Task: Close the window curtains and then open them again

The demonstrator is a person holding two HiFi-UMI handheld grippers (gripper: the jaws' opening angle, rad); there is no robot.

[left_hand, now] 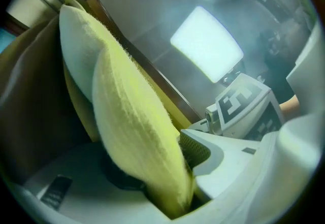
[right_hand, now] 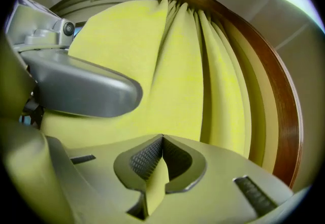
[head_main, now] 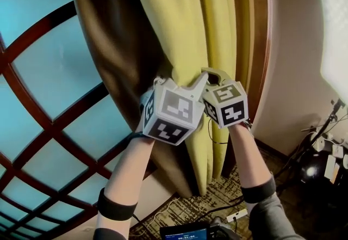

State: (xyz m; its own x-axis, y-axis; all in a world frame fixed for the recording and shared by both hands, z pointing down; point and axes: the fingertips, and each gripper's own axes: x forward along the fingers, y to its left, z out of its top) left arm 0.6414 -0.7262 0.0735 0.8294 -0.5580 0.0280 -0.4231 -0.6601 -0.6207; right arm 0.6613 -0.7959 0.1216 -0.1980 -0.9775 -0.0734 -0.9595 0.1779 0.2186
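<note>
A yellow curtain [head_main: 190, 21] hangs bunched at the window's right side, over a brown curtain [head_main: 106, 32]. Both grippers are at its left edge, side by side. My left gripper [head_main: 160, 81] stands open, and a thick yellow fold [left_hand: 137, 131] runs between its jaws, which are spread apart [left_hand: 152, 167]. My right gripper [head_main: 209, 74] is shut on the curtain's edge, with a thin yellow fold [right_hand: 155, 182] pinched between its meshed pads [right_hand: 144, 159]. In the right gripper view the left gripper's grey jaw crosses the upper left. The right gripper's marker cube [left_hand: 244, 106] shows in the left gripper view.
The arched window [head_main: 49, 70] with dark wooden bars and blue glass fills the left. A wooden frame [head_main: 262, 26] borders the curtain on the right. A bright lamp [head_main: 334, 26] on a stand is at far right. Cables and a power strip [head_main: 236, 215] lie on the patterned carpet.
</note>
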